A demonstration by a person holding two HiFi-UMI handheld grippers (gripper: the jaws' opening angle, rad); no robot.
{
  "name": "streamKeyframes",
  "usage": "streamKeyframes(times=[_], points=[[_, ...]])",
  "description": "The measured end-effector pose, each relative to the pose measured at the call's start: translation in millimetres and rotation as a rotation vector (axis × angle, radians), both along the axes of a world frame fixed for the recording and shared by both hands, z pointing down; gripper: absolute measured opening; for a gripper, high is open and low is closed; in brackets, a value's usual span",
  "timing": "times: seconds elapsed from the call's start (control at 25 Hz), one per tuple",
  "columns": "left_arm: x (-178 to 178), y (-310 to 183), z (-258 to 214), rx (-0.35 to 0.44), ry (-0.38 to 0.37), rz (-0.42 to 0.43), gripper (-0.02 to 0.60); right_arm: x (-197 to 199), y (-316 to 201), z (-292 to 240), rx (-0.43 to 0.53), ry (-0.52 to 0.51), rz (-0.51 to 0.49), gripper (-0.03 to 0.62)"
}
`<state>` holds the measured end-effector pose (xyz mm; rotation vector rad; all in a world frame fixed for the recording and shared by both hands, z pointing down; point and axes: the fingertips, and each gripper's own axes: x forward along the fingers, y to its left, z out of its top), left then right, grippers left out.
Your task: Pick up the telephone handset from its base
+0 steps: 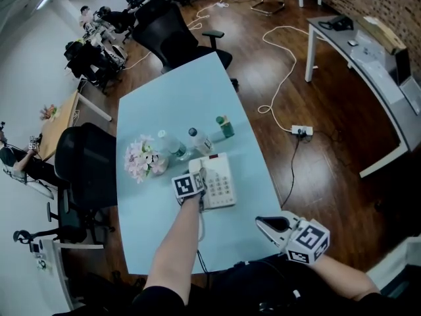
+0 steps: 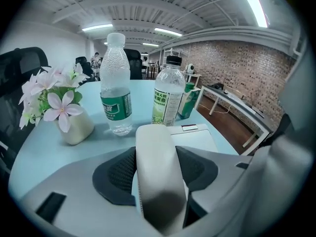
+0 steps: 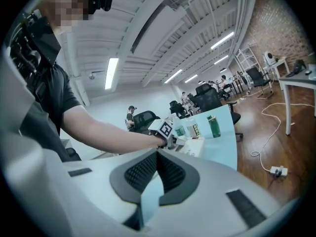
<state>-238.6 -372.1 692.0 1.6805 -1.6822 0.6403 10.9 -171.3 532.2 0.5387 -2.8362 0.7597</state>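
While your left gripper (image 1: 200, 175) straddles it: the white plastic telephone handset (image 2: 155, 169) lies lengthwise between the jaws, resting on the white push-button telephone base (image 2: 197, 135). The jaws stand apart on either side and do not look clamped yet.
Right gripper (image 1: 258, 221): jaws together at the tips, holding nothing, well behind and right of the left one.
Slip risk: the smooth rounded shell may squirt forward if you clamp off-centre.
Collision risk: a clear green-labelled water bottle (image 2: 116, 90) and a clear black-capped bottle (image 2: 168, 95) stand just ahead of the jaws, and a cream vase of pink flowers (image 2: 54, 107) stands ahead-left. A forward swing would topple them.
Open room: lift up and back toward yourself. The pale blue table (image 1: 171, 110) edge runs just right of the base.
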Motion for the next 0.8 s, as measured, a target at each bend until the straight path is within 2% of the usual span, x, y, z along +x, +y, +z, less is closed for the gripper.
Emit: streamKeyframes(times=[0.44,0.8], points=[[4,10,-23,0.032,0.044,0.009,0.240,-4,14,-11,0.031,0.005,-0.002,0.015],[2,48,-70,0.151,0.148,0.025,0.239,-18,44,-24,0.069,0.001,-0.013,0.015]])
